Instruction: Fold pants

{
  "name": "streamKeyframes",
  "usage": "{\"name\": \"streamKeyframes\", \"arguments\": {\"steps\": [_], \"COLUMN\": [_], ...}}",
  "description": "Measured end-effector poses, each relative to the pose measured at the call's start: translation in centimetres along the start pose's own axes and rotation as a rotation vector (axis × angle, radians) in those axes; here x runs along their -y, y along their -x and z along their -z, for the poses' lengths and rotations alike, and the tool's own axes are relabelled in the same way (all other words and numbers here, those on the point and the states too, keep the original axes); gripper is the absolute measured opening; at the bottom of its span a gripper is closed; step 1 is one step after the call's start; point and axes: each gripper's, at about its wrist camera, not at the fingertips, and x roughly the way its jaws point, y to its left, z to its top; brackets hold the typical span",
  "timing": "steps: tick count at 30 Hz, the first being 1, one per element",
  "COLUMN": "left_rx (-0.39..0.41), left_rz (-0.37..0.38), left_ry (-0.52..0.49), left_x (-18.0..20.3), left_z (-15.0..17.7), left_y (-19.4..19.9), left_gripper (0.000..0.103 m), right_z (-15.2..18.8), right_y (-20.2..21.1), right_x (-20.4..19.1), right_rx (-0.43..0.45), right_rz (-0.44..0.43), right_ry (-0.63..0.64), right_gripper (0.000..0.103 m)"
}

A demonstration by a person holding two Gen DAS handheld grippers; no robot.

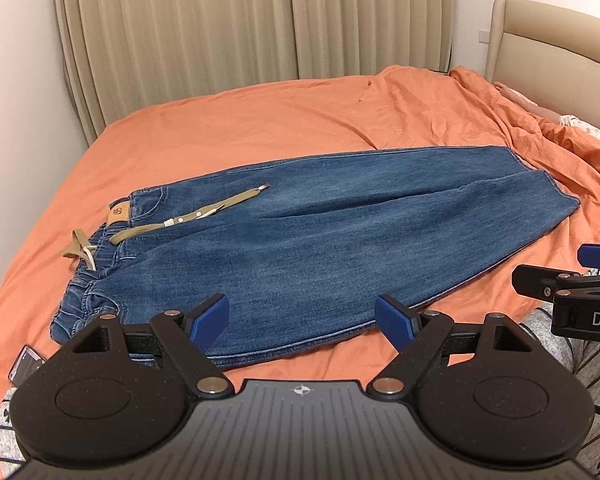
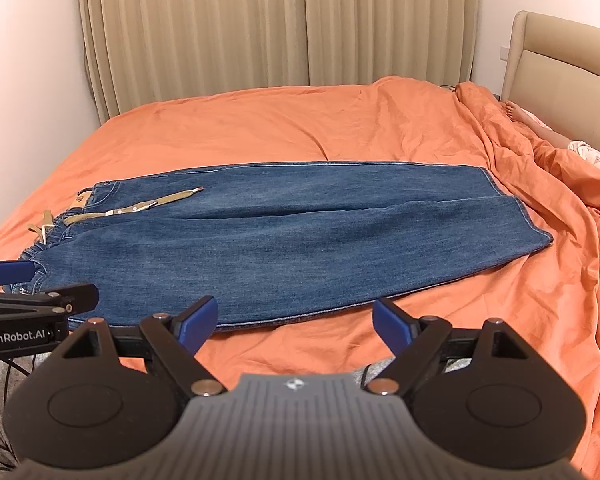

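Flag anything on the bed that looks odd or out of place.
A bare foot pokes out from the orange duvet by the headboard: someone lies there. The tan belt trails loose across the jeans.

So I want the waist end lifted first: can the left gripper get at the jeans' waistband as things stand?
Probably yes. The left gripper is open and empty just short of the jeans, and the elastic waistband lies exposed on the orange sheet to its left, only the khaki belt nearby.
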Motion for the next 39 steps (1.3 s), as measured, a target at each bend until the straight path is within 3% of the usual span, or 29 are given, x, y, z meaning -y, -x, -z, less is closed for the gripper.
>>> {"name": "streamKeyframes", "arguments": {"steps": [39], "left_rx": [-0.026], "left_rz": [-0.013], "left_ry": [0.024], "left_x": [-0.59], "left_z": [0.46], "left_y": [0.49], "left_gripper": [0.096], "right_z": [0.09], "right_y": [0.74], "right_x": [-0.61], "right_rx": [-0.015], "right_rz": [-0.019], "right_ry": [0.011], "right_gripper": [0.081]}}
